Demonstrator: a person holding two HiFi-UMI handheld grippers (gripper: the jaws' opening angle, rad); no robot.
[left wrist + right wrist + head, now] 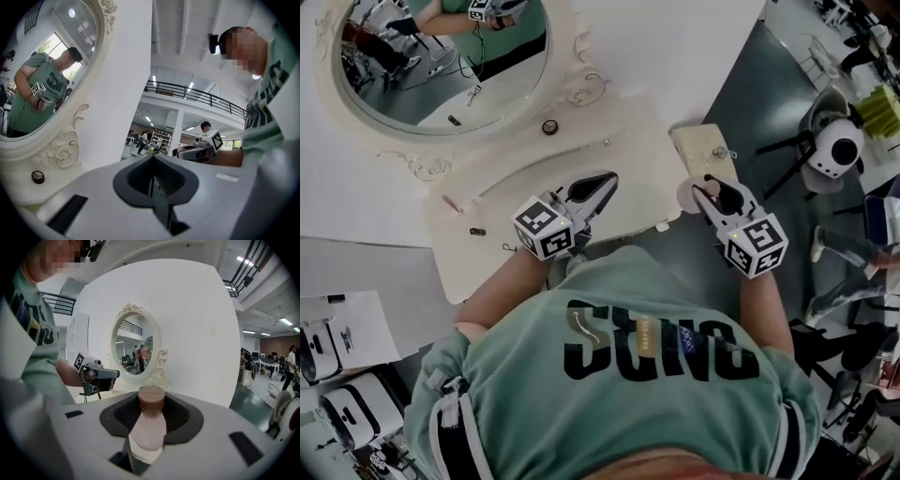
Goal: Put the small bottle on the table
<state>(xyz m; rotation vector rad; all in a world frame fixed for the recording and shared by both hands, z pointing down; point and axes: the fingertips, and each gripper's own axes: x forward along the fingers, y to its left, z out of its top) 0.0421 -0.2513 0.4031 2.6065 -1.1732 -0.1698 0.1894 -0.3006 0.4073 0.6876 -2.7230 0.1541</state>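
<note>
two tongs: right tongs (151, 404) clamp small bottle (149, 428), base hidden; left tongs (153, 174) closed, empty.

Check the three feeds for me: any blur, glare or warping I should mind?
Head view: sharp, evenly lit, the pale table low in contrast. Left gripper view: fisheye bends the mirror, corners dark. Right gripper view: same warp, small bottle clear in the right tongs.

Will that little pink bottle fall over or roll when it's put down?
Probably steady upright: the small bottle looks wider in the body than at its cap. On its side it would likely roll, being round. The right gripper holds it undented, so it seems stiff.
</note>
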